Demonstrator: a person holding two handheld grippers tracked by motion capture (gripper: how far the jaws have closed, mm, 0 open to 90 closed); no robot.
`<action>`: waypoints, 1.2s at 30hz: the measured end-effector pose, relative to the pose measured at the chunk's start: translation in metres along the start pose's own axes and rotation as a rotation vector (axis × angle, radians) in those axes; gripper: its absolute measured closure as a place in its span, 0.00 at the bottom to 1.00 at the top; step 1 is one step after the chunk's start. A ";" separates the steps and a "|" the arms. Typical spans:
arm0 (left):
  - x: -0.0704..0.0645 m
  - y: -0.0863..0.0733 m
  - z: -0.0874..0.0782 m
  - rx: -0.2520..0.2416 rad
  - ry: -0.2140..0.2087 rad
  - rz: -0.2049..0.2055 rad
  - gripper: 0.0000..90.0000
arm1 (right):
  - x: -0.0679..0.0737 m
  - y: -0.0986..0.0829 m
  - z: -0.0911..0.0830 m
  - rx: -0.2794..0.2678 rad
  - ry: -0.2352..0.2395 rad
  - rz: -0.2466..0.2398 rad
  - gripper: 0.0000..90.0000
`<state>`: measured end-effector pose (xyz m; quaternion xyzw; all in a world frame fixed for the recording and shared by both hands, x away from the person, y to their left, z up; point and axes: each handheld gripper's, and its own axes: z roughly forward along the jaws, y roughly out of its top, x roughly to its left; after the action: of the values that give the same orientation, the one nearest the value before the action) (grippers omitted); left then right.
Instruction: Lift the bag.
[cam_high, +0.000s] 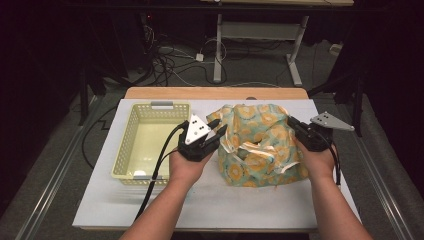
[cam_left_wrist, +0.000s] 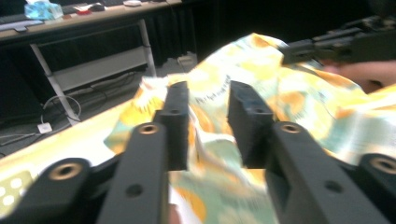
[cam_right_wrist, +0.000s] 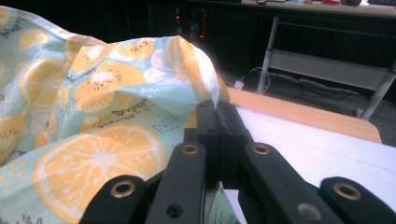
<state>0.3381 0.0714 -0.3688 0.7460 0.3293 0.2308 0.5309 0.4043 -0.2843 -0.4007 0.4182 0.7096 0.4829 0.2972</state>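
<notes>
A crumpled cloth (cam_high: 257, 142) printed with orange slices on pale green lies heaped in the middle of the white table (cam_high: 210, 200). My right gripper (cam_high: 291, 121) is at the heap's right edge, shut on a fold of the cloth (cam_right_wrist: 140, 100); the jaws (cam_right_wrist: 217, 109) press together with the fabric's edge pinched between them. At the heap's left edge my left gripper (cam_high: 220, 130) stands open, its jaws apart with the cloth (cam_left_wrist: 261, 79) just ahead and below them. In the left gripper view my left gripper (cam_left_wrist: 208, 100) holds nothing, and the other gripper (cam_left_wrist: 327, 46) shows beyond the cloth.
A pale yellow plastic basket (cam_high: 131, 131) with perforated walls stands on the table's left part, just left of my left hand. A wooden strip (cam_high: 215, 93) runs along the table's far edge. Beyond it are a desk frame (cam_high: 260, 35) and cables on the floor.
</notes>
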 end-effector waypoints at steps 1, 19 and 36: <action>-0.001 -0.003 -0.004 0.007 -0.010 -0.008 0.65 | 0.000 -0.002 0.000 0.005 0.001 0.002 1.00; -0.009 -0.062 -0.046 0.130 -0.088 -0.087 0.16 | 0.004 -0.015 -0.026 0.029 0.045 -0.021 0.97; -0.001 -0.079 -0.062 0.202 -0.060 -0.079 0.00 | 0.017 -0.027 -0.085 0.008 0.113 -0.035 0.62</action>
<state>0.2746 0.1281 -0.4227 0.7887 0.3638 0.1528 0.4715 0.3181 -0.3117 -0.3959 0.3787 0.7345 0.4977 0.2635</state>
